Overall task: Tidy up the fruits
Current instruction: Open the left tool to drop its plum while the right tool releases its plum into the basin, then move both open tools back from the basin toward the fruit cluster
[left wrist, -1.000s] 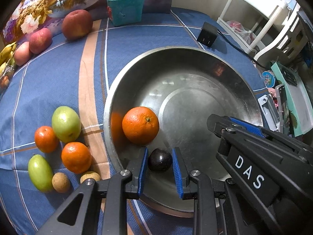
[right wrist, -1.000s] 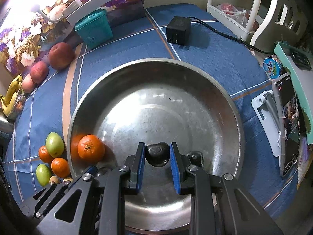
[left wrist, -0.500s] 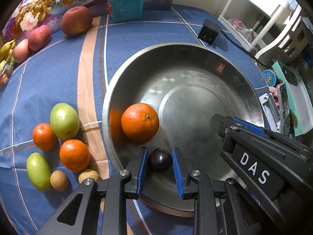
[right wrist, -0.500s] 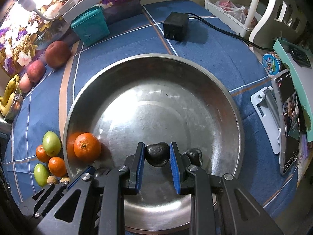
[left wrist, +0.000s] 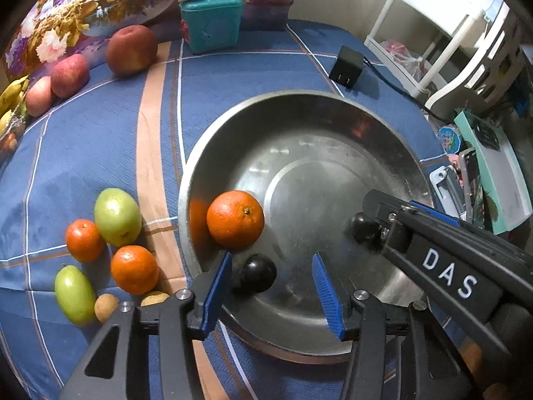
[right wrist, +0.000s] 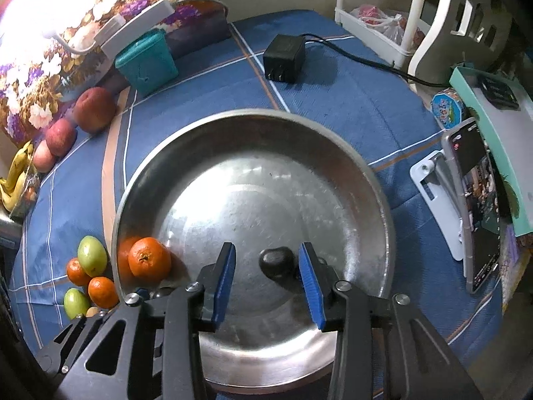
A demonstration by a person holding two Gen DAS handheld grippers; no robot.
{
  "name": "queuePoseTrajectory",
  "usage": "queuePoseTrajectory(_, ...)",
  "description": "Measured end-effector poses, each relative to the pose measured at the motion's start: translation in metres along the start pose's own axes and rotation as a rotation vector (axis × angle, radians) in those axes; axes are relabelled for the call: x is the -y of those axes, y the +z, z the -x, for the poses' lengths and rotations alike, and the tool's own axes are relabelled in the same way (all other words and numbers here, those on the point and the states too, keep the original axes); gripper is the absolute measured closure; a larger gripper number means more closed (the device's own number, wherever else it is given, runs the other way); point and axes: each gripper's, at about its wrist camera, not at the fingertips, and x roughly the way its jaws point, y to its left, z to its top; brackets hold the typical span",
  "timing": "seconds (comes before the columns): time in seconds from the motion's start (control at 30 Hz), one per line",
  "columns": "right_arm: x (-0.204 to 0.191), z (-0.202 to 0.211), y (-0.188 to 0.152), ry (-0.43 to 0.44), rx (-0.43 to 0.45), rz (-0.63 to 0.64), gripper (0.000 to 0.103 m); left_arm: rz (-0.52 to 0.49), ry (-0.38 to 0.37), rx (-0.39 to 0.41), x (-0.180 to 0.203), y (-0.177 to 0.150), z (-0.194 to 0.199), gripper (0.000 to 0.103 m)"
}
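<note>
A wide steel basin (left wrist: 299, 95) sits on the blue checked cloth. In it lie an orange (left wrist: 235, 223) and two dark round fruits. My left gripper (left wrist: 271, 283) hangs over the near rim, its jaws opening. One dark fruit (left wrist: 258, 273) rests on the basin floor between its blue pads, close to the left pad and clear of the right one. My right gripper (right wrist: 266, 280) is also opening over the basin. The other dark fruit (right wrist: 278, 261) lies between its pads, next to the right one and free of the left.
Left of the basin lie two green fruits (left wrist: 116, 216), two small oranges (left wrist: 133, 270) and small brown fruits (left wrist: 106, 307). Apples (left wrist: 131, 50) and bananas (left wrist: 10, 100) line the back left. A teal box (left wrist: 211, 23), a black adapter (left wrist: 346, 66) and a phone on a stand (right wrist: 473, 213) are nearby.
Both grippers were shut on a dark fruit; both have now spread their jaws, and each fruit lies loose on the basin floor. The hands have hardly shifted.
</note>
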Motion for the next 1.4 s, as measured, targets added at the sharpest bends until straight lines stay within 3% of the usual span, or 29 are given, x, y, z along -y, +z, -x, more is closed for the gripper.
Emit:
queuePoseTrajectory(0.23, 0.002, 0.008, 0.002, 0.000, 0.020, -0.021, 0.062, 0.046, -0.001, 0.026, -0.015, 0.006, 0.012, 0.043)
queuePoseTrajectory(0.57, -0.001, 0.005, 0.000, 0.005, 0.011, -0.016, 0.062, 0.196, 0.024, 0.068, -0.060, 0.007, 0.024, 0.039)
queuePoseTrajectory(0.97, -0.016, 0.005, -0.002, 0.021, 0.014, 0.037, 0.062, 0.343, 0.101, 0.118, -0.107, -0.001, 0.036, 0.033)
queuePoseTrajectory(1.4, -0.030, 0.009, -0.004, 0.021, 0.025, 0.084, 0.063, 0.394, 0.140, 0.114, -0.125, -0.009, 0.037, 0.028)
